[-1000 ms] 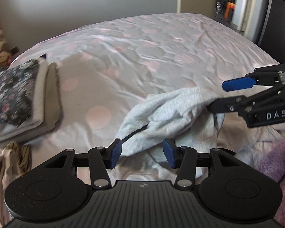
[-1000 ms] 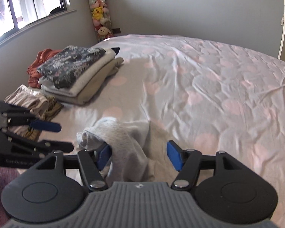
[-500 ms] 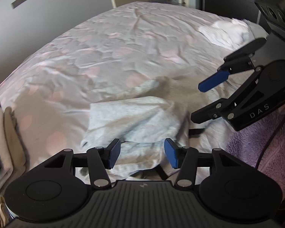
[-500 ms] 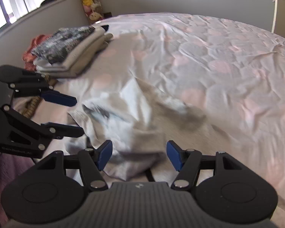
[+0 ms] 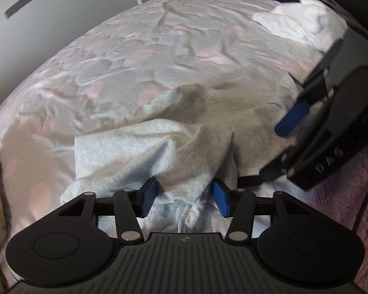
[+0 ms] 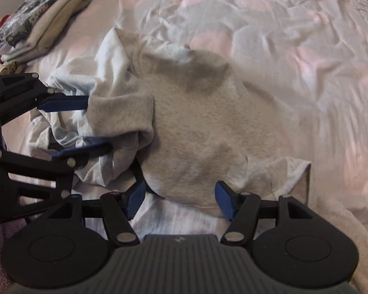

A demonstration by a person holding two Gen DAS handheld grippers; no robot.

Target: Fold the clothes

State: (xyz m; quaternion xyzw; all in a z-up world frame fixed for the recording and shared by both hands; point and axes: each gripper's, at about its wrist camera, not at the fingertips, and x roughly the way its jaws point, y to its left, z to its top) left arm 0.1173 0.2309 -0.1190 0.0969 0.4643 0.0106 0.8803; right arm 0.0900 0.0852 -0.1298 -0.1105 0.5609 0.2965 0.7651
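A light grey garment point(image 5: 184, 127) point(image 6: 196, 122) lies crumpled on the bed, a black cord point(image 6: 137, 169) showing at its near edge. My left gripper point(image 5: 185, 197) point(image 6: 95, 125) points down at the garment's bunched left part. Its jaws are closing with a fold of cloth between them, and the pads do not visibly pinch it. My right gripper point(image 6: 179, 198) point(image 5: 282, 147) stands open over the near hem of the flatter right part, with nothing gripped.
The bed sheet point(image 6: 282, 36) point(image 5: 135, 49) is pale with pink dots. A stack of folded clothes point(image 6: 41, 24) sits at the far left. A white cloth point(image 5: 301, 24) lies at the far right corner. A purple fuzzy blanket point(image 5: 343, 196) borders the near edge.
The garment has gone from a raised bunch to lying spread on the bed. Both grippers have come down close over it, and the left one has rolled.
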